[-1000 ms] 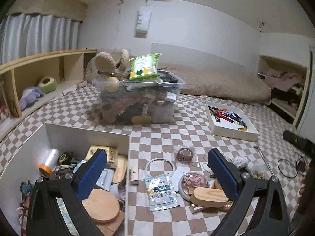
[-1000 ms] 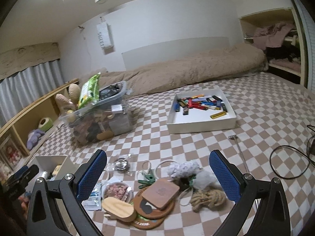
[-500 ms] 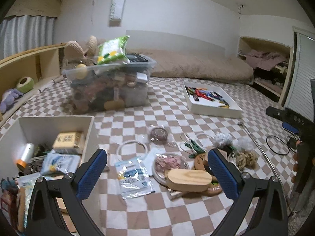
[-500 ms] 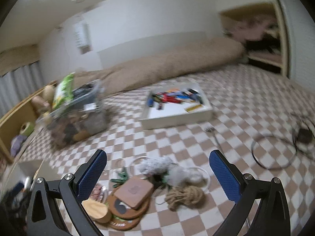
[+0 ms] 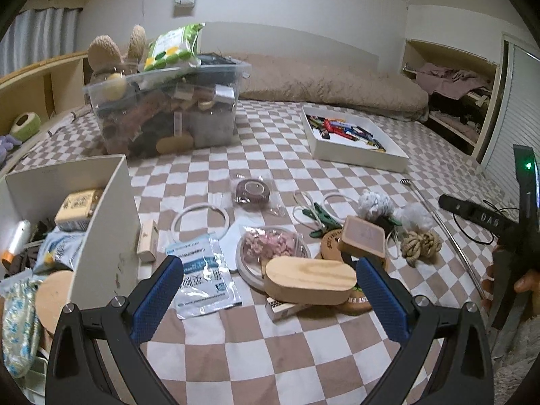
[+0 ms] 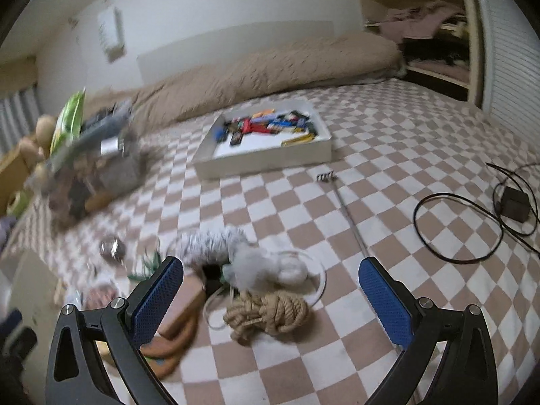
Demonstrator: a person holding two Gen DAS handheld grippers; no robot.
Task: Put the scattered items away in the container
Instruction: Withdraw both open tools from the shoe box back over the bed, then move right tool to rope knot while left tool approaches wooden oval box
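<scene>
Since earlier frame we swung left hand-held gripper off white box toward clutter. Both hand-held grippers wide open, empty. Wooden block lies just ahead between left jaws, long axis crosswise; right hand-held gripper faces rope bundle.

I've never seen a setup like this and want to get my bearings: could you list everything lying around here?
Open white storage box: one, at left, holding packets and a wooden disc.
Clear plastic bin: one, overfull, behind it.
Shallow white tray: one, holding coloured bars, far right.
Oval light wooden block: one, nearest the left gripper.
Blue-and-white sachet: one, beside the box.
White ring: one, mid-floor.
Tan coiled rope knot: one, in front of the right gripper.
Grey-white fluffy pompoms: two, behind the rope.
Black cable: one, right.
Left gripper: blue pads, open.
Right gripper: blue pads, open.
</scene>
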